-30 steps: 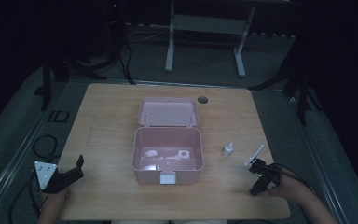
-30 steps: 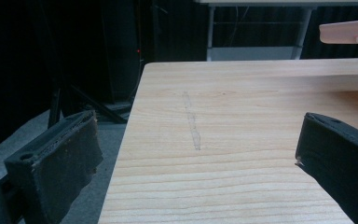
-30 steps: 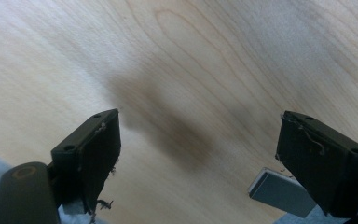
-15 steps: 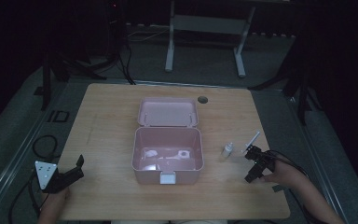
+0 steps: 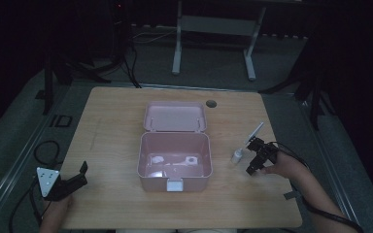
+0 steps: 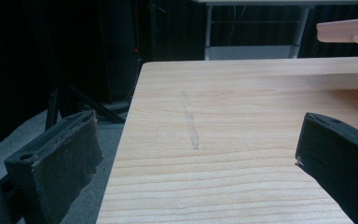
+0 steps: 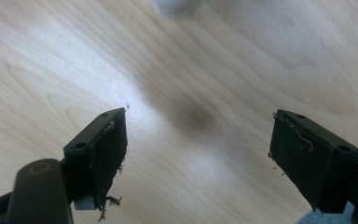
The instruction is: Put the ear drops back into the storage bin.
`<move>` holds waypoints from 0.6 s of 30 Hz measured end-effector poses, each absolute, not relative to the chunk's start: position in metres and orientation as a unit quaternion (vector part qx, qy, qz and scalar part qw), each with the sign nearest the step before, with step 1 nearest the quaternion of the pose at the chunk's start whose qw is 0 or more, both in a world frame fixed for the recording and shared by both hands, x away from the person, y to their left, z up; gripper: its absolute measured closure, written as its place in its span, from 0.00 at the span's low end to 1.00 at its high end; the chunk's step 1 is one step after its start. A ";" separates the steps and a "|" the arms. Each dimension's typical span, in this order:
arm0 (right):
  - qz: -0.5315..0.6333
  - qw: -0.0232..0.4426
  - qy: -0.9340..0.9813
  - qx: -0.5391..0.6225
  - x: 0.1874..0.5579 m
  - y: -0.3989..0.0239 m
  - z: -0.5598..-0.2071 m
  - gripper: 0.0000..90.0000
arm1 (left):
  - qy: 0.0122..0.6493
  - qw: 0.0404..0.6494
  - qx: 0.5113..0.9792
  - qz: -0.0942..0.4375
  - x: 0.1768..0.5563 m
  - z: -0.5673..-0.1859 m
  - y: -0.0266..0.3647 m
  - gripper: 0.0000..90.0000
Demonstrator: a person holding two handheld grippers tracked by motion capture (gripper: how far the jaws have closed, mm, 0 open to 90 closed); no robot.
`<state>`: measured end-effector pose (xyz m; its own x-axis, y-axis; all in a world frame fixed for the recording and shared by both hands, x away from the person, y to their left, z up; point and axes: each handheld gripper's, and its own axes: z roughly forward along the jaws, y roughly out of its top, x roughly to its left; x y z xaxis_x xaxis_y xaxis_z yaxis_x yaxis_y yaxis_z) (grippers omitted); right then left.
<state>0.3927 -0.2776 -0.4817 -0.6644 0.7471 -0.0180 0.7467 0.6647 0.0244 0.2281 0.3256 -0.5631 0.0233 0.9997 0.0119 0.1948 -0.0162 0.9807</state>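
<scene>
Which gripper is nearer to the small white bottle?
Right. The right gripper is just beside the small white bottle, on its right; the left gripper is far off, beyond the pink box.

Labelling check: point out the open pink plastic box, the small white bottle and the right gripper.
Open pink plastic box [image 5: 205, 160]: high view, right wall.
Small white bottle [image 5: 236, 156]: high view, body.
Right gripper [image 7: 198, 156]: right gripper view, midway between its open jaws.

1 wooden table [image 5: 116, 126], 1 open pink box [image 5: 175, 160], 1 small white bottle [image 5: 236, 156], 2 tools
</scene>
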 end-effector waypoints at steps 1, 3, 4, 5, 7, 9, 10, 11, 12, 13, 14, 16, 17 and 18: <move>0.008 0.013 0.911 0.413 0.395 -0.276 -0.482 0.21 | 0.537 0.451 0.556 0.447 0.228 -0.563 0.326 0.00; 0.010 0.010 0.912 0.410 0.399 -0.272 -0.484 0.21 | 0.537 0.451 0.556 0.447 0.228 -0.563 0.326 0.00; 0.011 0.011 0.911 0.412 0.401 -0.270 -0.485 0.20 | 0.537 0.451 0.556 0.447 0.228 -0.563 0.326 0.00; 0.012 0.007 0.911 0.412 0.403 -0.268 -0.486 0.20 | 0.536 0.450 0.556 0.447 0.228 -0.563 0.326 0.00; 0.013 0.003 0.912 0.411 0.406 -0.264 -0.488 0.20 | 0.536 0.451 0.557 0.447 0.228 -0.563 0.326 0.00; 0.014 0.001 0.912 0.409 0.410 -0.260 -0.489 0.20 | 0.536 0.451 0.557 0.447 0.228 -0.563 0.326 0.00; 0.015 0.007 0.913 0.407 0.411 -0.257 -0.489 0.20 | 0.536 0.451 0.557 0.447 0.228 -0.563 0.326 0.00; 0.014 0.010 0.914 0.405 0.413 -0.255 -0.490 0.20 | 0.536 0.451 0.557 0.447 0.228 -0.563 0.326 0.00; 0.012 0.008 0.915 0.403 0.414 -0.251 -0.490 0.20 | 0.536 0.451 0.557 0.446 0.228 -0.563 0.326 0.00; 0.014 0.009 0.915 0.402 0.415 -0.249 -0.491 0.20 | 0.536 0.451 0.557 0.446 0.228 -0.563 0.326 0.00; 0.014 0.010 0.915 0.402 0.417 -0.247 -0.491 0.20 | 0.536 0.451 0.557 0.446 0.228 -0.563 0.326 0.00; 0.014 0.011 0.917 0.399 0.422 -0.243 -0.492 0.21 | 0.535 0.452 0.557 0.447 0.228 -0.563 0.326 0.00; 0.014 0.011 0.917 0.398 0.424 -0.242 -0.492 0.23 | 0.535 0.452 0.557 0.447 0.228 -0.563 0.326 0.00; 0.015 0.009 0.920 0.392 0.425 -0.240 -0.492 0.24 | 0.535 0.452 0.557 0.446 0.228 -0.563 0.326 0.00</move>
